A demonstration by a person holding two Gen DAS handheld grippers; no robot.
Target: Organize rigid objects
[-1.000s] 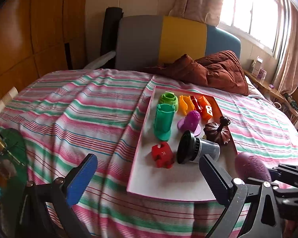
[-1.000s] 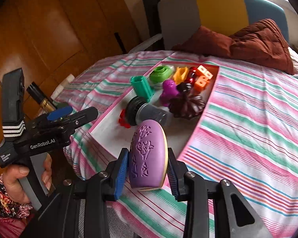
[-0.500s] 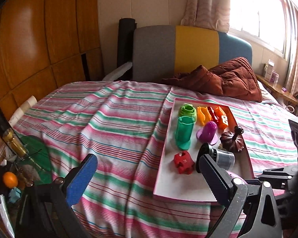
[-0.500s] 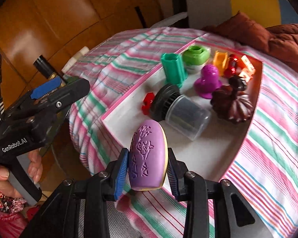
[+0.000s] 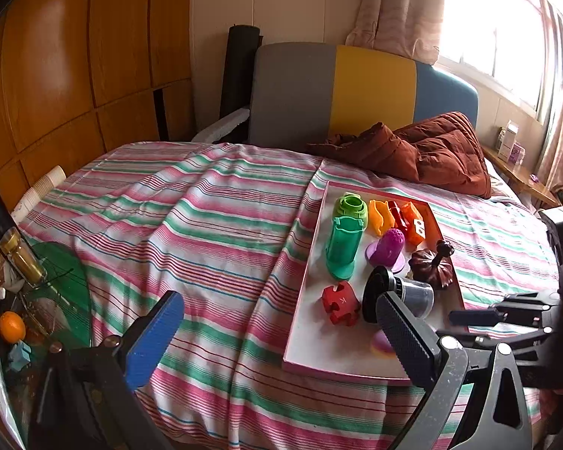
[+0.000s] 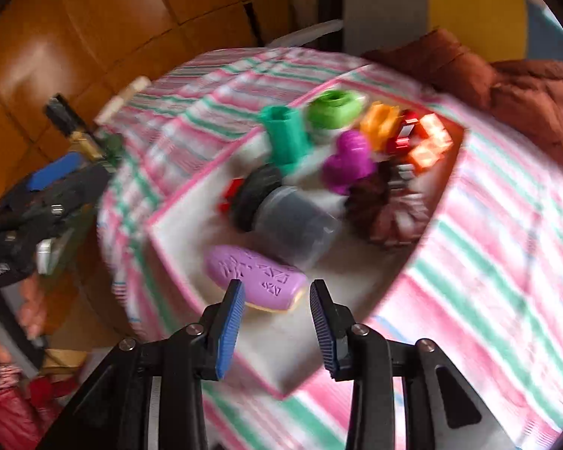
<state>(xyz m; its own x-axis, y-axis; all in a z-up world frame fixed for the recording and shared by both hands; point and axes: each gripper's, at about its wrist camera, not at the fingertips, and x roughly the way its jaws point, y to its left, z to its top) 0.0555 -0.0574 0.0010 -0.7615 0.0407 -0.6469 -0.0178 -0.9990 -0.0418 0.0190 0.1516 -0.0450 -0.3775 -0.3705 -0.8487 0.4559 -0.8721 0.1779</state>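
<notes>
Right wrist view (blurred). The right tongs (image 6: 276, 288) stand apart over the near end of the tray (image 6: 292, 337), with nothing clamped. The purple piece (image 6: 255, 273) lies flat on the tray, crosswise, just beyond the fingertips; the blue left pad overlaps its near edge in the picture, and whether they touch cannot be told. Farther ahead of the tongs lie a jar (image 6: 281, 213) on its side, a teal tube (image 6: 287, 138), a purple cone (image 6: 351, 161) and a brown ribbed piece (image 6: 379, 206).

Left wrist view. The left tongs (image 5: 277, 300) are wide apart and empty, above the striped bed (image 5: 206, 225). The tray (image 5: 319, 345) lies ahead and to the right of them, on the bed. Only 1 end of the purple piece (image 5: 381, 343) shows, beside the right finger, which hides the rest. A red puzzle piece (image 5: 339, 303) lies just ahead of that finger, left of the jar (image 5: 398, 296).
</notes>
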